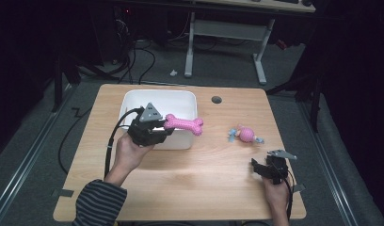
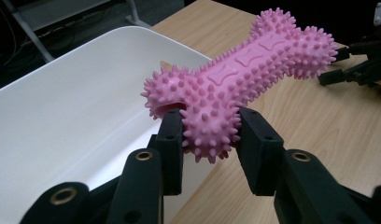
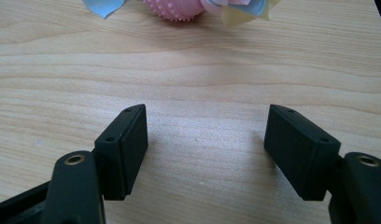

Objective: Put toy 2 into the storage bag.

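Over the near rim of the white plastic tub (image 1: 133, 101), the left tongs (image 1: 163, 128) clamp one end of the pink spiky rubber bone (image 2: 235, 81); carry it farther over the tub's middle before letting go. Right tongs (image 3: 205, 149) rest apart on the bench (image 1: 204, 179).

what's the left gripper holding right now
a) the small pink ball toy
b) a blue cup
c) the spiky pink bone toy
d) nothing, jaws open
c: in the left gripper view the left gripper has its jaws clamped on one end of the spiky pink bone toy, beside the white bin.
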Action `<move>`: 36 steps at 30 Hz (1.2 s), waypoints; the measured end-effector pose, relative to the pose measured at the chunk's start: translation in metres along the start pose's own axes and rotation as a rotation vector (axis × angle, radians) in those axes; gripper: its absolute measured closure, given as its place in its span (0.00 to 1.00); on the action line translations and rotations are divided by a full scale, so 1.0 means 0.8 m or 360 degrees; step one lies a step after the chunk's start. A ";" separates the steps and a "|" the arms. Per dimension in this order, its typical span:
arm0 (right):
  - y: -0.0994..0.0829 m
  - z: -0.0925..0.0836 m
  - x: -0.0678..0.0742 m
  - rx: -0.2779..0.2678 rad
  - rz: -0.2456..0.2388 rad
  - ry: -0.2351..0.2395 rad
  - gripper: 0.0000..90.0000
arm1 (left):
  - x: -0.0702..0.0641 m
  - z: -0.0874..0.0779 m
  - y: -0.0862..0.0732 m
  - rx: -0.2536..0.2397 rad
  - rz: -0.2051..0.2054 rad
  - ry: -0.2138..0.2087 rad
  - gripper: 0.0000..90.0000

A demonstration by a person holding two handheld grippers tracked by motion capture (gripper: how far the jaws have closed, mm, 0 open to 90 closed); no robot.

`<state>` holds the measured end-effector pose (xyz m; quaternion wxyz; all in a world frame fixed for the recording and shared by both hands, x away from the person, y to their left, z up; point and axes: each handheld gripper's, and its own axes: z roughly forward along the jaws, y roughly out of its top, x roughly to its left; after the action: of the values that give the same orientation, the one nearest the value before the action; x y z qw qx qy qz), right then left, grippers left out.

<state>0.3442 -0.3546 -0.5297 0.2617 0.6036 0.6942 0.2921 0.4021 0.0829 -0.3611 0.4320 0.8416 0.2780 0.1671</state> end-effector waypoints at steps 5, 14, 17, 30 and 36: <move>0.000 0.000 0.000 -0.0001 -0.0002 -0.0001 0.34 | 0.006 0.002 0.003 -0.0002 -0.0006 0.0020 0.71; 0.000 0.000 0.000 -0.0001 -0.0002 0.0000 0.34 | 0.024 0.010 0.005 0.0026 -0.0045 0.0071 0.71; 0.000 0.000 0.000 -0.0001 -0.0002 0.0000 0.34 | 0.030 0.015 0.006 0.0040 -0.0056 0.0093 0.71; 0.000 0.000 0.000 0.0000 -0.0003 0.0000 0.34 | 0.046 0.036 0.008 0.0115 -0.0089 0.0132 0.71; 0.000 0.000 0.000 0.0001 -0.0001 0.0001 0.34 | 0.052 0.046 0.006 0.0151 -0.0101 0.0147 0.71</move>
<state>0.3440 -0.3545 -0.5297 0.2615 0.6034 0.6945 0.2920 0.4558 0.0826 -0.3768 0.3834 0.8432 0.3318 0.1787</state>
